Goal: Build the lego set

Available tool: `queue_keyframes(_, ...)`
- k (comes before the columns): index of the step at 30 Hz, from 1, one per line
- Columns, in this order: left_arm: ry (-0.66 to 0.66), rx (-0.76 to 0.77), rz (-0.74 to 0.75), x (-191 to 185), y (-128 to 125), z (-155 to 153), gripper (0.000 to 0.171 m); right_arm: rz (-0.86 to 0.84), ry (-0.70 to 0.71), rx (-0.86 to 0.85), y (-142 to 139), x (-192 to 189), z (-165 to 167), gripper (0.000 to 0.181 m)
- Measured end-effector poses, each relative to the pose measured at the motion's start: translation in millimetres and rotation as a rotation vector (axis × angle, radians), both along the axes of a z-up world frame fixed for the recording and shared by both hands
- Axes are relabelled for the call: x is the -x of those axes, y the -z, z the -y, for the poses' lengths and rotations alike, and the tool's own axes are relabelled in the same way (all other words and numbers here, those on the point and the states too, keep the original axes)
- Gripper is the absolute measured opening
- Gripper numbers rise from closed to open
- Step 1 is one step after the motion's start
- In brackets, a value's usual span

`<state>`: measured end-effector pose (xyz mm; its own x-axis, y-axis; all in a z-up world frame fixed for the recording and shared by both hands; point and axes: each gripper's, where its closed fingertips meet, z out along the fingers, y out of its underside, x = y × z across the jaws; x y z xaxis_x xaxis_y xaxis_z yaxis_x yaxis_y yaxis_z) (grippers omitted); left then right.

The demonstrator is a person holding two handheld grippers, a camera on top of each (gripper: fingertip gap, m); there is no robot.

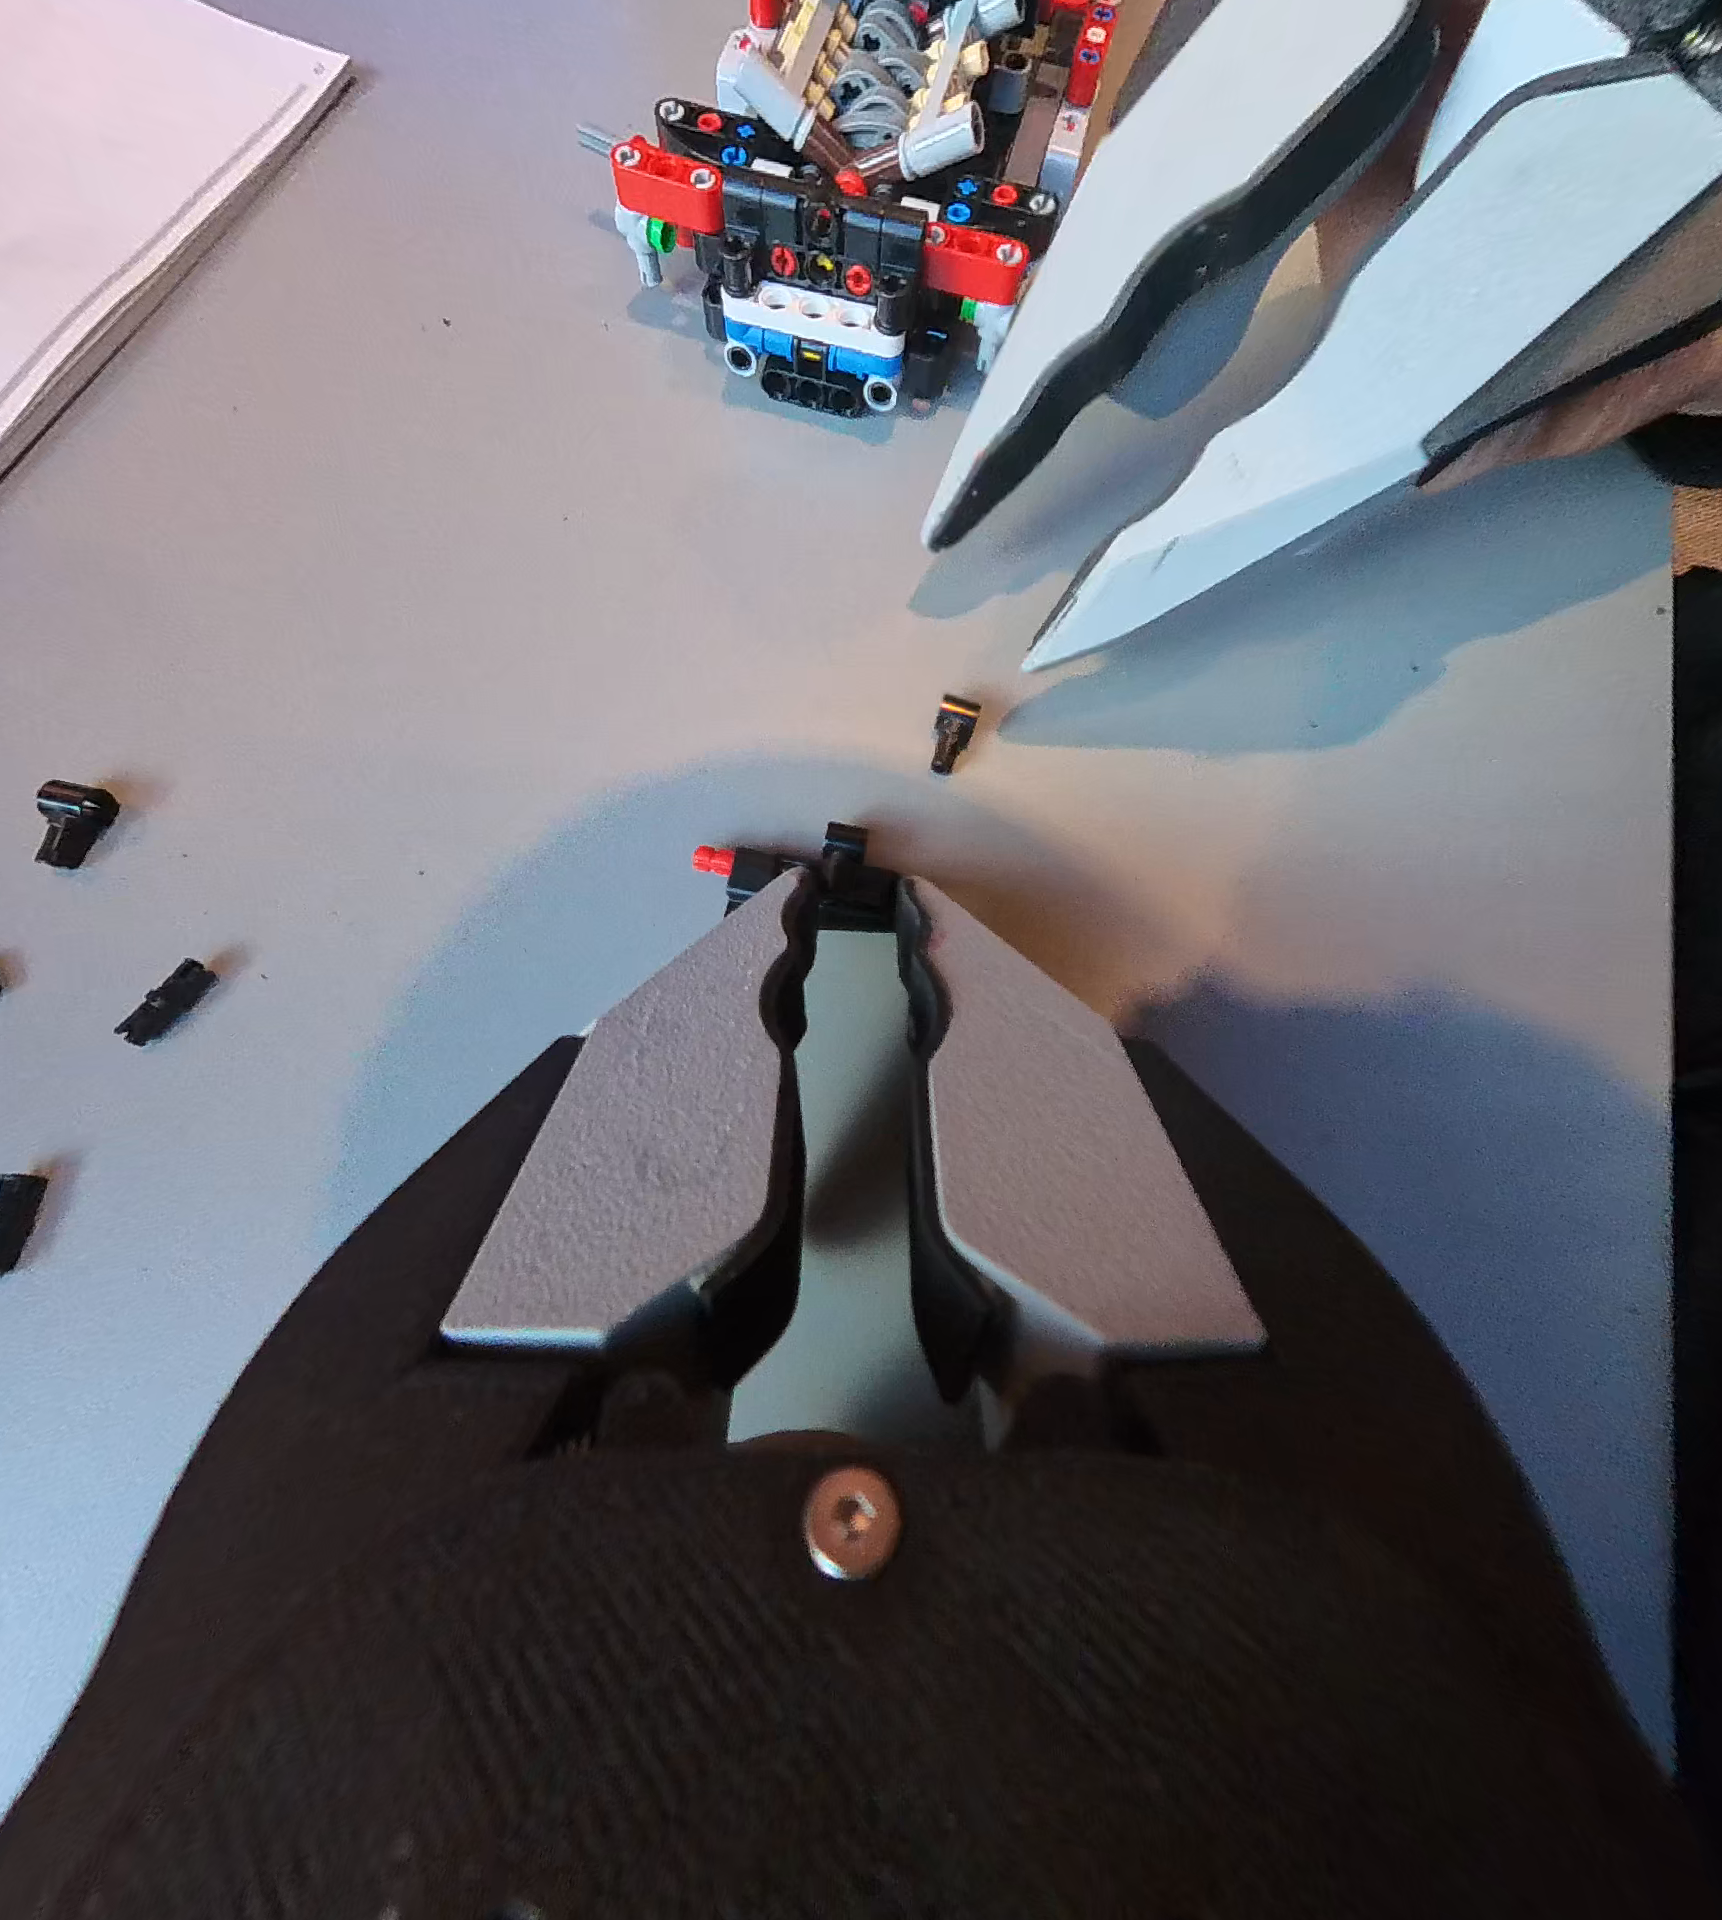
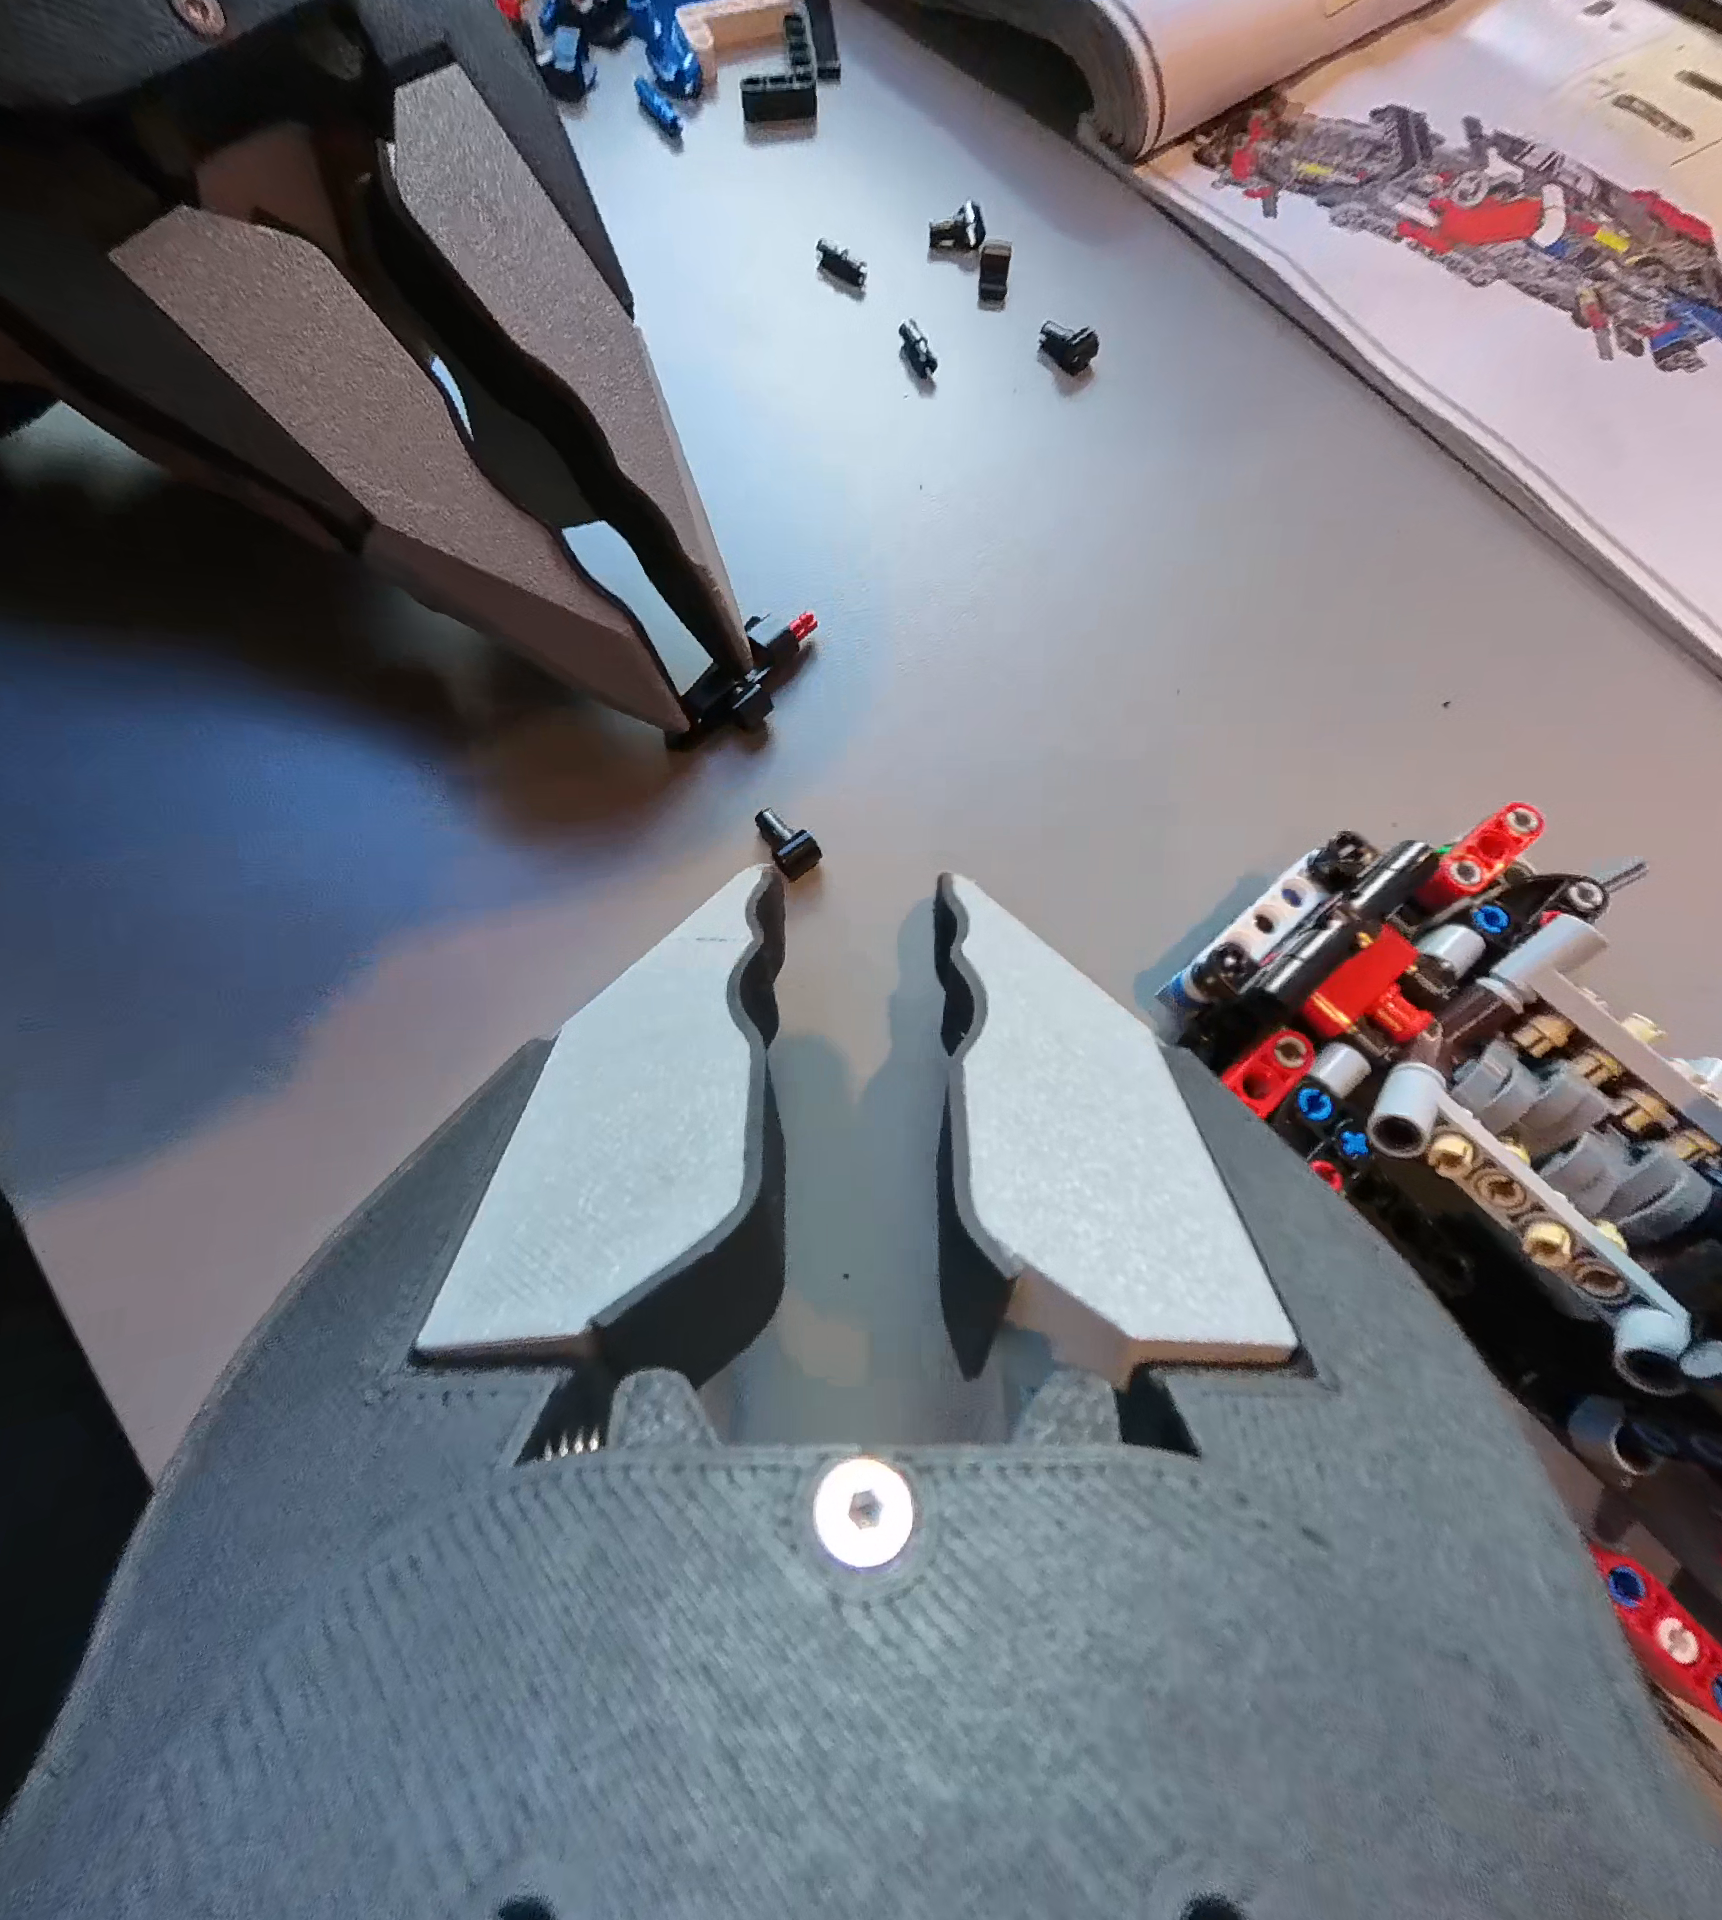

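Note:
My left gripper (image 1: pixel 852 899) is shut on a small black connector assembly (image 1: pixel 841 868) with a red pin (image 1: pixel 711 858) sticking out to its left, and holds it down at the grey table. It also shows in the right wrist view (image 2: pixel 717 698), upper left. My right gripper (image 2: pixel 857 894) is open and empty, a little above the table. A loose black pin (image 2: pixel 789 842) lies just ahead of its left fingertip; the pin also shows in the left wrist view (image 1: pixel 952 732). The partly built lego model (image 2: pixel 1439 1049) stands to the right of my right gripper, and far ahead in the left wrist view (image 1: pixel 815 218).
The open instruction booklet (image 2: pixel 1522 270) lies at the far right; in the left wrist view (image 1: pixel 57 229) it is top left. Several loose black pieces (image 2: pixel 950 281) lie on the table beyond the grippers. Blue and black parts (image 2: pixel 670 62) sit at the far edge. The table edge (image 1: pixel 1672 1039) runs along the right. Across from one pair of fingers to the other is roughly 6 cm.

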<state>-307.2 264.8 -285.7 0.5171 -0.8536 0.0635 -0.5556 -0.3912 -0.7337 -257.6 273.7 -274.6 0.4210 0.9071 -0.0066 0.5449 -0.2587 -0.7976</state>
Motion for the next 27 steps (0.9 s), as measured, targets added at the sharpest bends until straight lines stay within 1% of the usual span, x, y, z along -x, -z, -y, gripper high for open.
queue_keyframes(7, 0.007, 0.036, 0.026, 0, 0, 0, 0.011, -0.011, 0.017, -0.076, -7, -1, -6, 0.022)
queue_keyframes(11, 0.011, 0.043, 0.031, -1, -1, 1, 0.011, -0.033, 0.031, -0.079, -10, -2, -10, 0.022)
queue_keyframes(16, 0.013, 0.071, 0.051, -1, -1, 1, 0.011, -0.062, 0.031, -0.124, -17, -2, -12, 0.018)
queue_keyframes(27, 0.013, 0.078, 0.057, -1, -1, 1, 0.011, -0.071, 0.045, -0.131, -19, -3, -15, 0.012)
